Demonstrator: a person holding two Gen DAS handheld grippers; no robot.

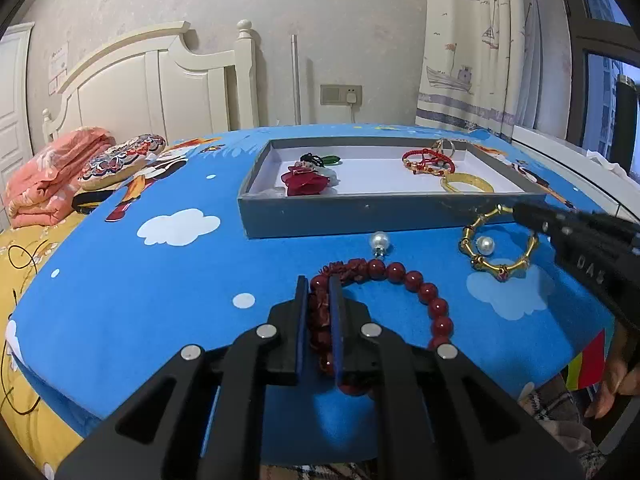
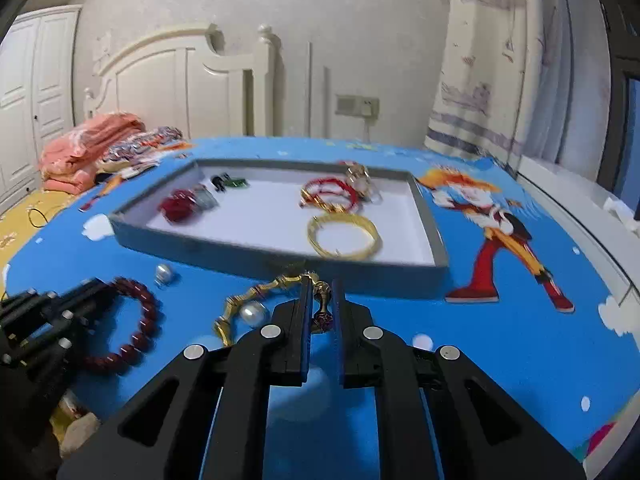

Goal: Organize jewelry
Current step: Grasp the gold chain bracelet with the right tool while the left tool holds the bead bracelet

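Observation:
In the left wrist view my left gripper (image 1: pixel 319 280) is shut on a dark red bead bracelet (image 1: pixel 416 284) that lies on the blue cartoon cloth (image 1: pixel 160 300). My right gripper (image 2: pixel 322 285) is shut on a gold bamboo-style bracelet (image 2: pixel 256 292), gripped at its near end just in front of the grey tray (image 2: pixel 240 256). The left wrist view shows that same gold bracelet (image 1: pixel 500 268) with the right gripper (image 1: pixel 520 212) at its far edge. Two pearl earrings lie loose: one (image 1: pixel 379 239) near the tray wall, one (image 1: pixel 486 245) inside the gold bracelet's loop.
The tray (image 1: pixel 360 212) holds a red flower clip (image 1: pixel 306 182), red cord bracelets (image 1: pixel 428 160) and a gold bangle (image 1: pixel 466 184). An orange blanket (image 1: pixel 52 176) and a patterned cushion (image 1: pixel 120 160) lie on the left. A person's hand (image 1: pixel 616 392) is at lower right.

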